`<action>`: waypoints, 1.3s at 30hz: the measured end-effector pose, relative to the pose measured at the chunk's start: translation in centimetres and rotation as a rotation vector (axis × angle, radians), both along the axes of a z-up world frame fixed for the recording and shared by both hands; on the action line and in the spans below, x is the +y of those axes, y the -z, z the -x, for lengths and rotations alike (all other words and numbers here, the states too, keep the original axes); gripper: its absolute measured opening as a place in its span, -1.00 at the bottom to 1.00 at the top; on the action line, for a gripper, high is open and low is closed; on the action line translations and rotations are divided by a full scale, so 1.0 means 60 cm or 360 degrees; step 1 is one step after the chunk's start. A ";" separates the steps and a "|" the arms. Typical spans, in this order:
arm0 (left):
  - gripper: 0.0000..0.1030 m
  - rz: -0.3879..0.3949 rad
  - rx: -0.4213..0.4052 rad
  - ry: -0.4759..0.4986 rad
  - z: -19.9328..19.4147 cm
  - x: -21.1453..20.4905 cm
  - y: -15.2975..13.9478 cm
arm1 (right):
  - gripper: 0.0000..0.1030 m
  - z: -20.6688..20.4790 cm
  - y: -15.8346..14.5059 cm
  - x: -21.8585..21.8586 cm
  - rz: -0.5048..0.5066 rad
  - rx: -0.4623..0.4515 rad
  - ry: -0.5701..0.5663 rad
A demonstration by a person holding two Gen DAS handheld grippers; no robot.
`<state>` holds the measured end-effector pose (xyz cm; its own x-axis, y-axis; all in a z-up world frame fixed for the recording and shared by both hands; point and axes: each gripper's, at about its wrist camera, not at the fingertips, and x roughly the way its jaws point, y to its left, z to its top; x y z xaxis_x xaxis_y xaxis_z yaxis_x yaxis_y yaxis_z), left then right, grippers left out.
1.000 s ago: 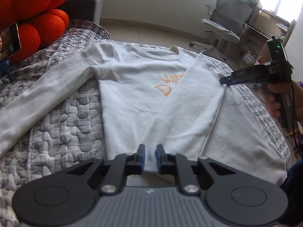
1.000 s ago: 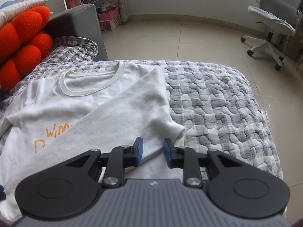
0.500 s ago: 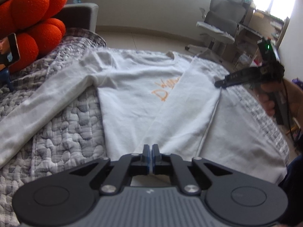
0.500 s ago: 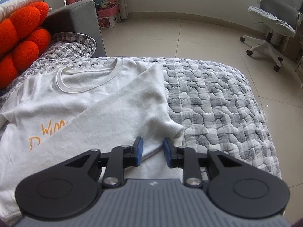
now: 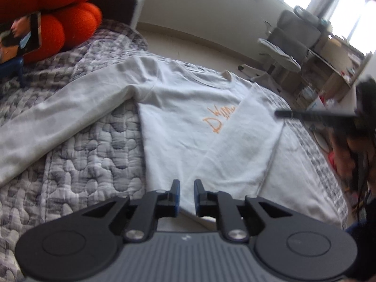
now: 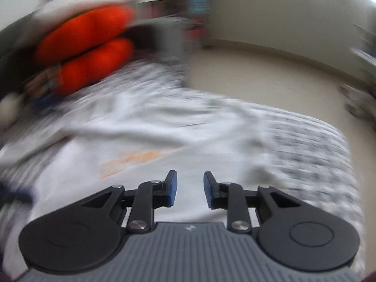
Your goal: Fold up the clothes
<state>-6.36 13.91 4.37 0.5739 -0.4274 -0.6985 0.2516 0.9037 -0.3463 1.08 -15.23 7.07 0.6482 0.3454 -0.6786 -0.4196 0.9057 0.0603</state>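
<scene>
A white long-sleeve sweatshirt (image 5: 188, 117) with orange lettering lies flat on the grey quilted bed. Its right sleeve (image 5: 237, 150) is folded across the chest down to the hem; its left sleeve (image 5: 58, 119) lies stretched out to the left. My left gripper (image 5: 186, 188) is open and empty, just above the hem. My right gripper (image 6: 188, 183) is open and empty above the shirt (image 6: 164, 188); its view is badly blurred. It also shows in the left wrist view (image 5: 315, 115), over the shirt's right side.
Orange plush cushions (image 5: 58, 11) and a phone on a blue stand (image 5: 21, 37) sit at the bed's far left. A grey quilt (image 5: 82, 171) covers the bed. An office chair (image 5: 286, 44) and shelves stand beyond the far edge.
My left gripper, shut half a second ago at the hem, has opened. My right gripper has opened wider and swung quickly left, blurring its view.
</scene>
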 end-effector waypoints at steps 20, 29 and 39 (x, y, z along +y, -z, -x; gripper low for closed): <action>-0.79 -0.0143 -0.0003 0.0041 0.001 -0.018 0.010 | -0.71 0.176 0.058 0.210 0.0428 -0.0187 -0.1272; -1.00 -0.0065 -0.0101 -0.0017 0.005 -0.001 -0.008 | -0.71 0.169 0.009 0.192 0.0088 -0.0263 -0.1225; -0.99 -0.0215 -0.0106 0.0078 0.008 -0.024 -0.001 | -0.65 0.172 0.041 0.216 0.0279 -0.0146 -0.1269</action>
